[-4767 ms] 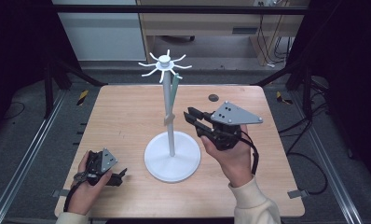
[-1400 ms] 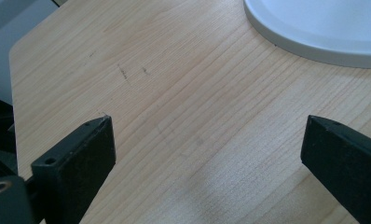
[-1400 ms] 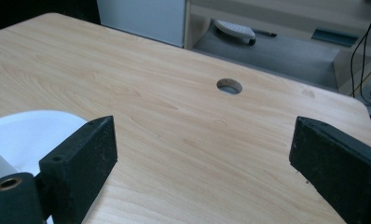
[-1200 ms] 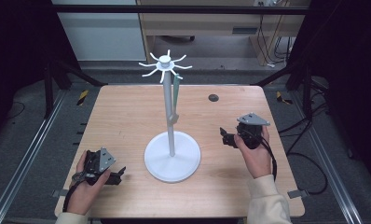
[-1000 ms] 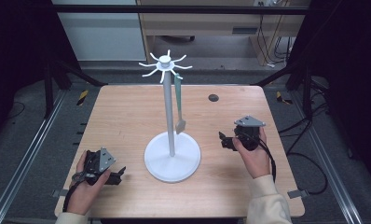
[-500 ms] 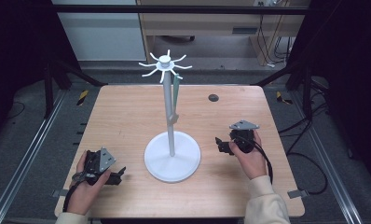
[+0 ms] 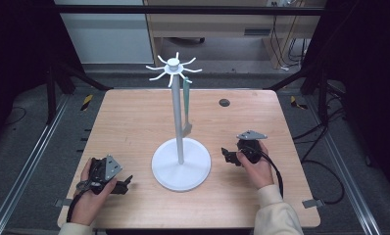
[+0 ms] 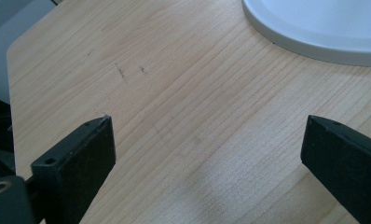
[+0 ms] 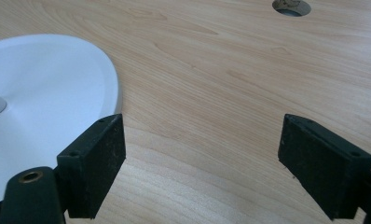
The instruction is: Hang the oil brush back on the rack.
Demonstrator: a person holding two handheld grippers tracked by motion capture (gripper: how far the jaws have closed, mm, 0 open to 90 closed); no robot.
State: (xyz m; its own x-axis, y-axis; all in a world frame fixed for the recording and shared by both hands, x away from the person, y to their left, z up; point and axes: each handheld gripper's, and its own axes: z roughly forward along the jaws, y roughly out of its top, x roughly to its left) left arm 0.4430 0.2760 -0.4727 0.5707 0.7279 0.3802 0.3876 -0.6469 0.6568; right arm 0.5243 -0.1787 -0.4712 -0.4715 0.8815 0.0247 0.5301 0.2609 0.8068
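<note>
A white stand stood at the tabletop's middle, a green strap hanging from one of its top hooks. The left gripper rested near the front-left corner and the right gripper lay toward the right edge, both jaws spread wide, holding nothing.

- Even overhead light brightens the surface; surroundings fall dark at 3 and 9 o'clock.
- Soft shadows only.
- Claw views are slightly soft at the near edges.

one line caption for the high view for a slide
Open grippers rest either side of white stand with hanging green tool.
</note>
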